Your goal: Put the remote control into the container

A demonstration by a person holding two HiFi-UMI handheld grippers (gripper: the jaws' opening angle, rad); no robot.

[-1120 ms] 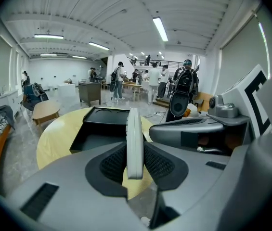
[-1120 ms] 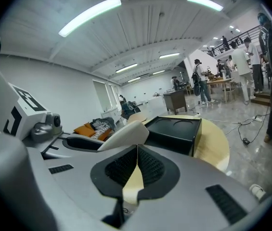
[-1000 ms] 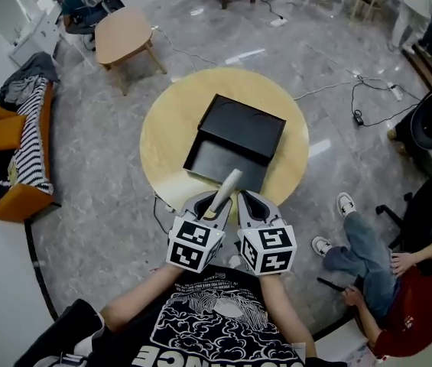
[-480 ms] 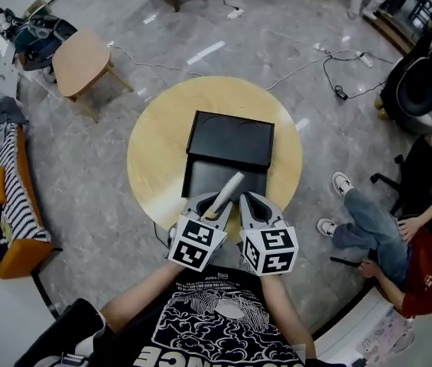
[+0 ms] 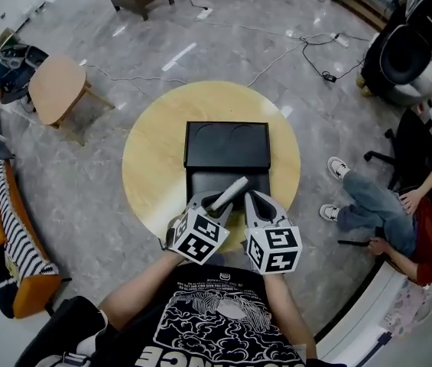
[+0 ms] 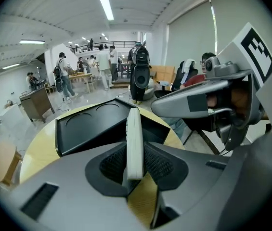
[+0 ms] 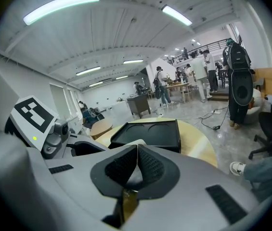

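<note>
Remote control (image 5: 228, 192) clamped in left gripper (image 5: 214, 203), tip over near edge of open container (image 5: 255, 180), not yet inside. Right gripper (image 5: 256, 202) pinched together, empty. Lowering, release remain.

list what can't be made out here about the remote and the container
- Buttons of the remote control: the left gripper view shows only its edge, and it is too small in the head view.
- Floor of the container: in the head view, the left tool and right tool cover its near part.
- Whether the remote's tip touches the container: no view settles it.
</note>
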